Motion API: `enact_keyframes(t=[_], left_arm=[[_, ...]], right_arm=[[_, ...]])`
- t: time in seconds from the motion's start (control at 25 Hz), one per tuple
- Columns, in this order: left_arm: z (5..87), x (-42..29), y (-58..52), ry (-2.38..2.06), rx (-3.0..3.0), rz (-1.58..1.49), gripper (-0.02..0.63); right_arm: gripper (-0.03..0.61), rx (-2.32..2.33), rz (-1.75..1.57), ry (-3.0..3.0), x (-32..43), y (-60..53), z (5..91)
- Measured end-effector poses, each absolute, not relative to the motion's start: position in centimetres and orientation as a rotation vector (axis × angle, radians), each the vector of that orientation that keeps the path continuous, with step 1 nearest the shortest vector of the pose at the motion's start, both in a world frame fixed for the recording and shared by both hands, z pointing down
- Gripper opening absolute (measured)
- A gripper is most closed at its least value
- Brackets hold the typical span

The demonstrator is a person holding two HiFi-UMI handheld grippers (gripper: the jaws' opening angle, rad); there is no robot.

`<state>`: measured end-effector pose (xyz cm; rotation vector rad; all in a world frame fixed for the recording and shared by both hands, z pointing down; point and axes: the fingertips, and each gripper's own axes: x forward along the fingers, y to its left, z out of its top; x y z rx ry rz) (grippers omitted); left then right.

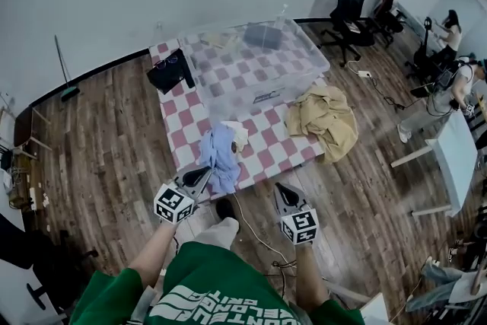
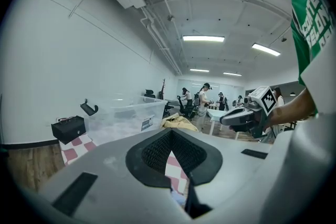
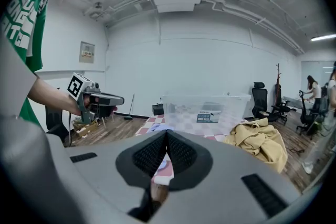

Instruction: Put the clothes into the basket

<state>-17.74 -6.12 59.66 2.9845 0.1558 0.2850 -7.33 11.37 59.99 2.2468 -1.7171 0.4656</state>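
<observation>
Left tongs (image 1: pixel 204 173) hover just beside blue clothes (image 1: pixel 221 152).

A: How is the room lit?
B: Brightly and evenly, by ceiling light strips (image 2: pixel 203 38) high above the jaws. Shadows are soft.
A: Any distortion?
B: Both gripper views bulge, with dark rounded corners. Whatever lies closest around the jaws is blurred, and the room beyond looks sharper.

You wear a green short-sleeved T-shirt (image 1: pixel 199 287) with white block lettering, pale trousers (image 1: pixel 217 232) and a dark shoe (image 1: pixel 226 208). Your left gripper (image 1: pixel 204 174) and right gripper (image 1: pixel 281 189) are smooth grey shells with black ribbed pads (image 2: pixel 157 151). Each carries a white cube (image 1: pixel 173 203) printed with black square markers.
</observation>
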Motion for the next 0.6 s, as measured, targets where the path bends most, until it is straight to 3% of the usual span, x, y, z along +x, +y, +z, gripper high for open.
enact_keyframes(t=[0.6], left_arm=[[61.5,-11.0,-12.2,-0.019,2.947,0.286,0.003]], right_arm=[[0.009,2.088,0.473,-1.862,2.4,2.1,60.5]])
